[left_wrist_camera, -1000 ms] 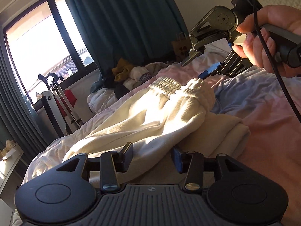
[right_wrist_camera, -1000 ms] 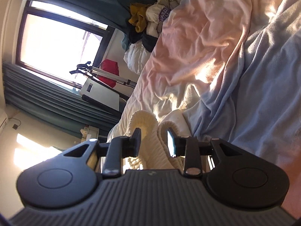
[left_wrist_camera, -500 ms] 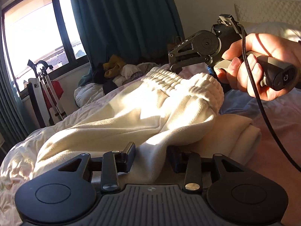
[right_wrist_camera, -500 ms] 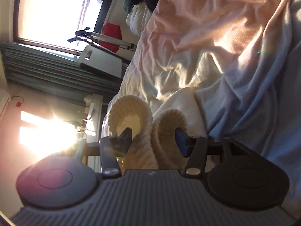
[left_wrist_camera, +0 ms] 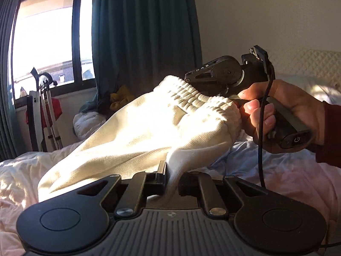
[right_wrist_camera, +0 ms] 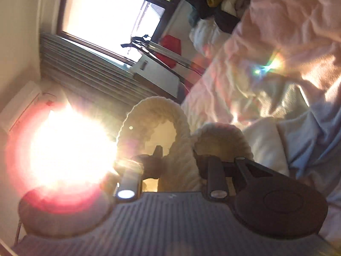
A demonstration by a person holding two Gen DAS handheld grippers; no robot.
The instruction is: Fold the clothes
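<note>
Cream sweatpants (left_wrist_camera: 138, 128) with a ribbed elastic waistband (right_wrist_camera: 149, 111) hang lifted above the pink and blue bed cover (left_wrist_camera: 287, 175). My left gripper (left_wrist_camera: 172, 175) is shut on a pinch of their fabric at the near edge. A person's hand (left_wrist_camera: 287, 111) holds my right gripper (left_wrist_camera: 189, 80) at the far end of the waistband. In the right wrist view my right gripper (right_wrist_camera: 178, 155) has the thick waistband squeezed between its closing jaws. Sun glare hides its left finger.
A bright window (left_wrist_camera: 42, 49) and dark teal curtains (left_wrist_camera: 145, 32) stand behind the bed. A folded white rack (left_wrist_camera: 40, 117) leans under the window. A pile of clothes (left_wrist_camera: 121, 98) lies at the far end. A quilted headboard (left_wrist_camera: 309, 66) is at the right.
Both grippers went from open around the sweatpants to closed on them. The waistband has risen off the bed and the fabric now stretches between the two grippers.
</note>
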